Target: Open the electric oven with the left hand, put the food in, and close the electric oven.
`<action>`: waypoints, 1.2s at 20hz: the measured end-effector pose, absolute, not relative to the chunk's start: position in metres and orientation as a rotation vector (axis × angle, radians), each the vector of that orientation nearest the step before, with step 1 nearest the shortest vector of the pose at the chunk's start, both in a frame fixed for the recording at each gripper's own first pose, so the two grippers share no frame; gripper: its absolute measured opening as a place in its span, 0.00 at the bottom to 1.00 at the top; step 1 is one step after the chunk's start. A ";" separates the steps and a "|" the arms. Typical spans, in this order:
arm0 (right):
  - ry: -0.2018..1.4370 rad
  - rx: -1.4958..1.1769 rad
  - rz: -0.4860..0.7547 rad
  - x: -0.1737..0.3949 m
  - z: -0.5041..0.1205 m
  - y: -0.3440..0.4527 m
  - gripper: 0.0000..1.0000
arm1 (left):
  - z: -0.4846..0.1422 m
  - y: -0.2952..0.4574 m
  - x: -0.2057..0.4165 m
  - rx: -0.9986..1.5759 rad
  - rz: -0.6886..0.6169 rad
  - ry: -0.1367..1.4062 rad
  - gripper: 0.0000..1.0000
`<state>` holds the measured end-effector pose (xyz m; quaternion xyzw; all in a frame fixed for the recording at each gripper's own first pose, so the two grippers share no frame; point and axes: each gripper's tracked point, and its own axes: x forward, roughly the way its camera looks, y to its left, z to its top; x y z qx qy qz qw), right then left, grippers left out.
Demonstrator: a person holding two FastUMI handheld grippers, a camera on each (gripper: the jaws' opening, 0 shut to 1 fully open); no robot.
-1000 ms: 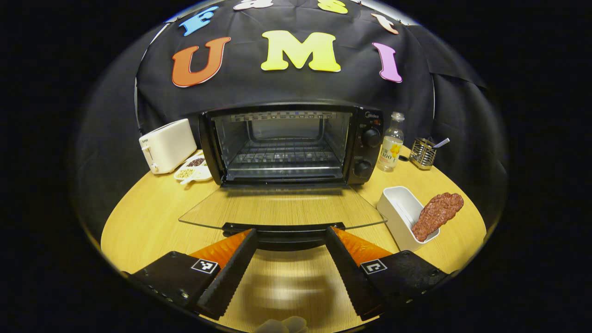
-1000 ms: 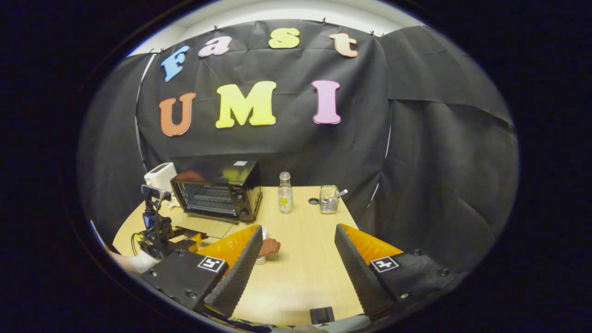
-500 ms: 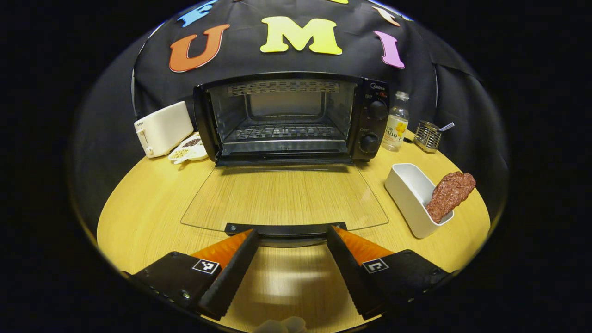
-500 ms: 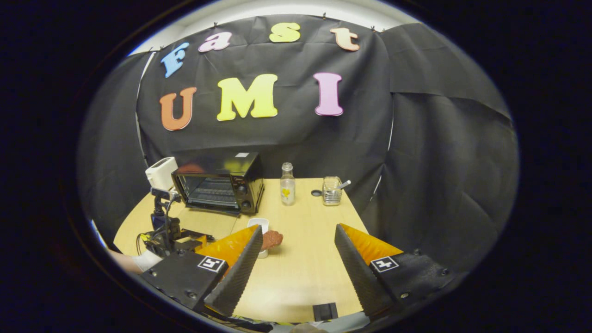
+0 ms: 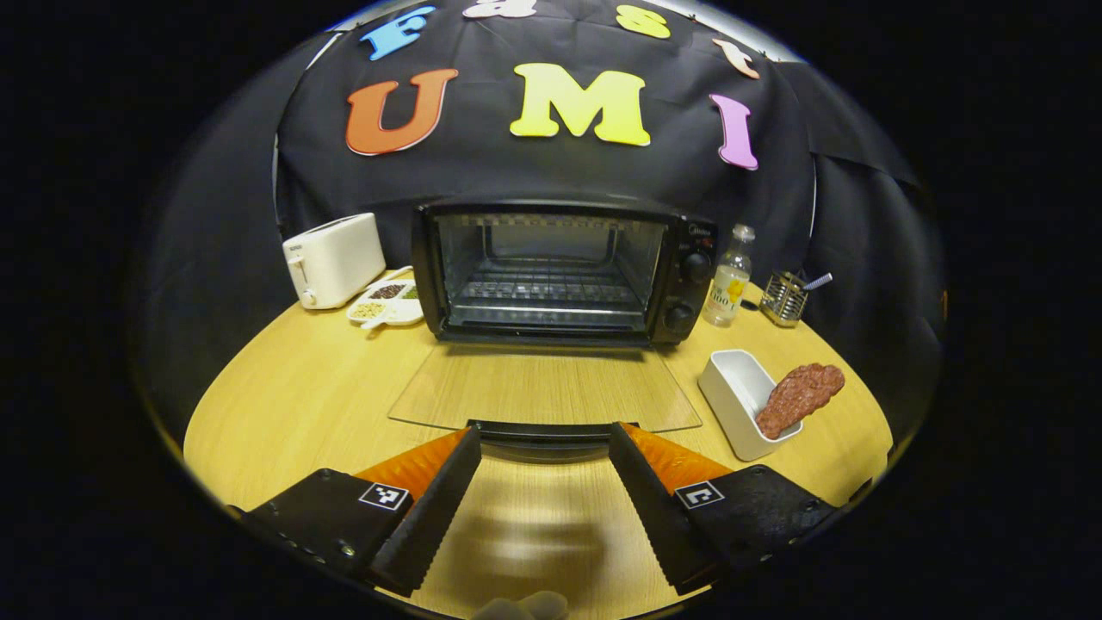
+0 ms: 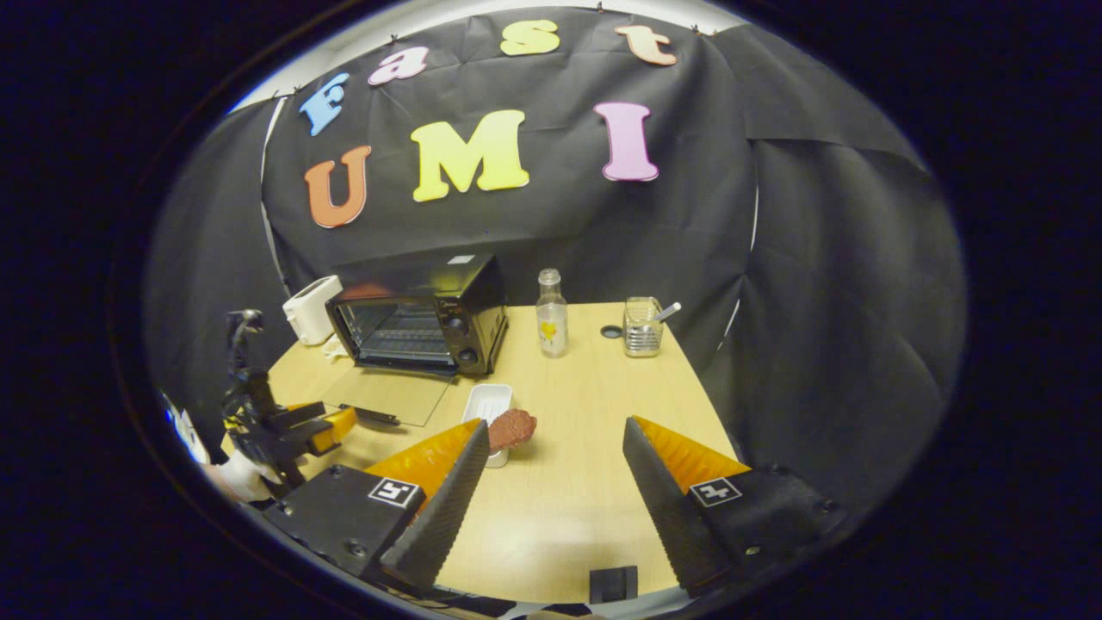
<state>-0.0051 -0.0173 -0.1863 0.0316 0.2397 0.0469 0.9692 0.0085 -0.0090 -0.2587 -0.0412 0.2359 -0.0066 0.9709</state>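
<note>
Door (image 5: pixel 544 398) down, both grippers' jaws apart and empty — the meat (image 5: pixel 799 398) perches on its tray (image 5: pixel 730 389) rim; a clumsy grab could tip it.

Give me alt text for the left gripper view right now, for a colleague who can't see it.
A black electric oven stands on a round wooden table with its glass door folded down flat, and the open left gripper sits just short of the door handle. A white tray holding a brown slab of meat sits beside the door.
</note>
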 end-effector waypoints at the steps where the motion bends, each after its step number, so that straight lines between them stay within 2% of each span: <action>1: 0.500 0.066 0.113 0.004 -0.194 -0.016 0.99 | -0.246 -0.003 0.004 -0.080 0.001 0.461 0.96; 9: 0.705 0.144 0.325 0.072 -0.271 0.016 0.93 | -0.120 0.026 -0.025 0.027 0.100 0.247 0.96; 11: 0.782 0.171 0.380 0.081 -0.291 0.026 0.86 | -0.099 0.025 -0.033 0.048 0.134 0.216 0.96; 16: 0.931 0.247 0.468 0.111 -0.322 0.041 0.77 | -0.053 0.008 -0.062 0.090 0.199 0.174 0.96; 19: 1.013 0.354 0.513 0.120 -0.326 0.051 0.64 | -0.033 -0.010 -0.065 0.100 0.195 0.142 0.96; 20: 1.047 0.402 0.525 0.120 -0.328 0.055 0.53 | -0.033 -0.016 -0.065 0.104 0.191 0.141 0.96; 21: 1.088 0.438 0.530 0.118 -0.332 0.058 0.47 | -0.031 -0.019 -0.064 0.111 0.194 0.144 0.96; 22: 1.122 0.478 0.543 0.117 -0.335 0.064 0.32 | -0.031 -0.020 -0.065 0.115 0.200 0.146 0.96; 24: 1.169 0.517 0.557 0.117 -0.335 0.065 0.27 | -0.036 -0.025 -0.065 0.109 0.213 0.154 0.96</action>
